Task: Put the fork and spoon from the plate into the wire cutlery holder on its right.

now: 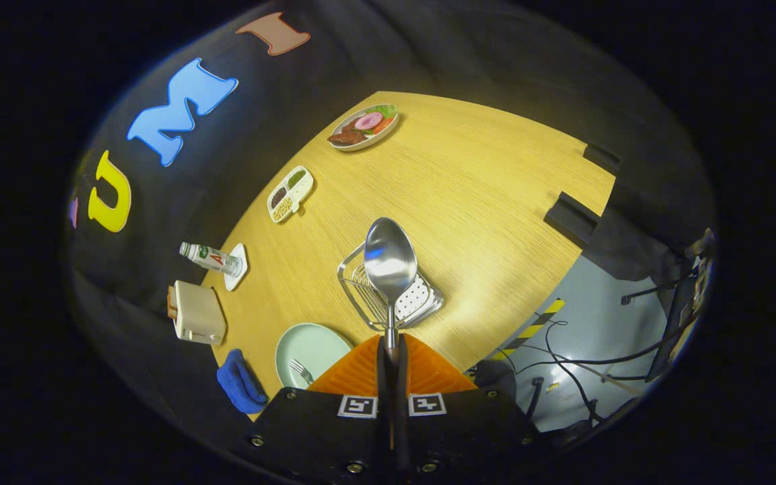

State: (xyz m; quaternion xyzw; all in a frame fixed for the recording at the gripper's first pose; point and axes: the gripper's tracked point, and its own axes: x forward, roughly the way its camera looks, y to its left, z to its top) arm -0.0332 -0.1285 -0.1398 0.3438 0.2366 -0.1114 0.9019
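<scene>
The spoon (pixel 390 266) is pinched by its handle between the 2 fingers of the gripper (pixel 391 351), which are pressed together on it. The bowl of the spoon is carried out ahead of the fingers and is seen over the wire cutlery holder (pixel 361 286), which stands on the wooden table (pixel 482 195) to the right of the pale green plate (pixel 307 343). The fork (pixel 300 369) is left lying on that plate, close to the fingers, so 1 of the 2 pieces is judged to be in hand and 1 not yet begun.

Several slips are to be feared. The handle is gripped near its end only, so the heavy bowl could swing or the spoon could slide out if the grip is loosened too soon. If the spoon is let go off-centre, the rim wire could be struck and the spoon bounced onto the table. The light holder could also be pushed or tipped if it is knocked by the spoon on the way down. How high the spoon is held above the holder cannot be told.
</scene>
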